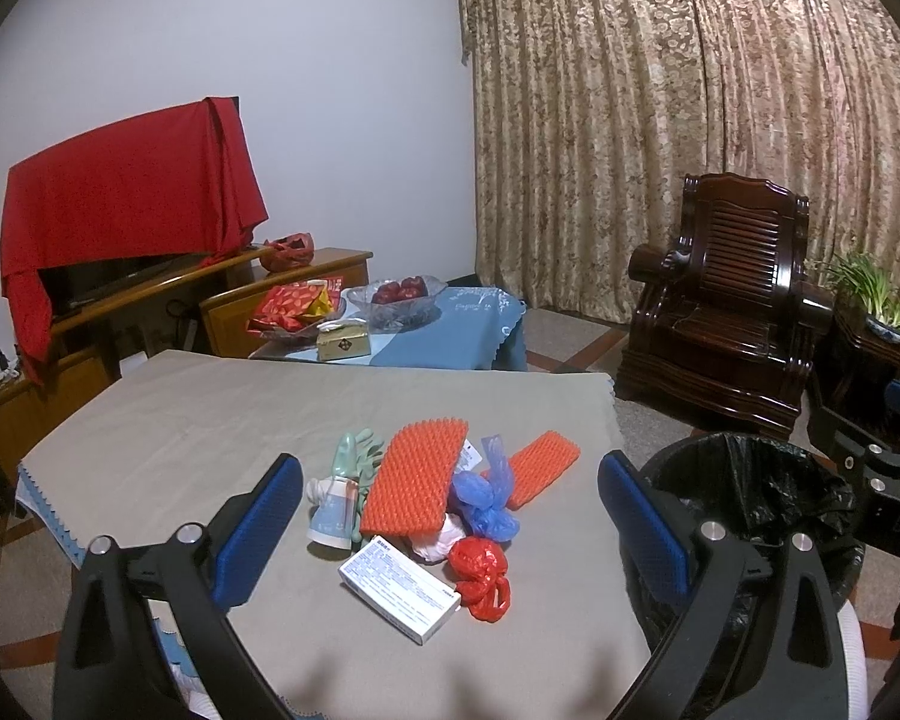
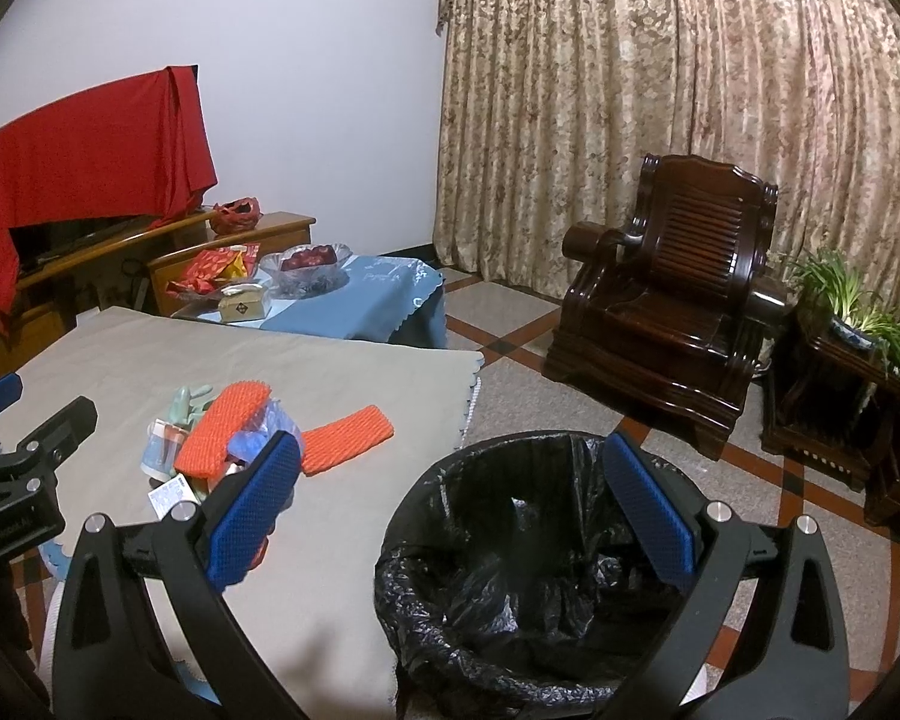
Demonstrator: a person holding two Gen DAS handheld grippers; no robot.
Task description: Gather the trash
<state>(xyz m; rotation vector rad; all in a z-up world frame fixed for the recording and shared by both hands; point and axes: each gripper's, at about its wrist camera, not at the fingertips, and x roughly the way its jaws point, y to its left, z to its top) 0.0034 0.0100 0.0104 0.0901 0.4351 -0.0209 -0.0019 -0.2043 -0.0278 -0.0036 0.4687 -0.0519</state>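
Both tools were held with jaws spread wide and empty: the left gripper [image 1: 450,516] hovered above the near edge of the table [image 1: 150,420], and the right gripper [image 2: 450,504] hovered over the bin [image 2: 450,648], which stood on the floor just beside the table's right edge, its black liner appearing empty. Nearest the left gripper lay a white box [image 1: 399,588], touching a crumpled red bag [image 1: 480,570]. Just beyond were a blue bag [image 1: 480,498], a large orange foam net [image 1: 414,480], a paper cup [image 1: 330,510], green gloves [image 1: 357,450], and a smaller orange net [image 1: 540,468] slightly apart. Judged stage: collection not yet begun. The next move would call for lowering the left gripper onto the box or red bag, closing, then carrying it right to the bin.
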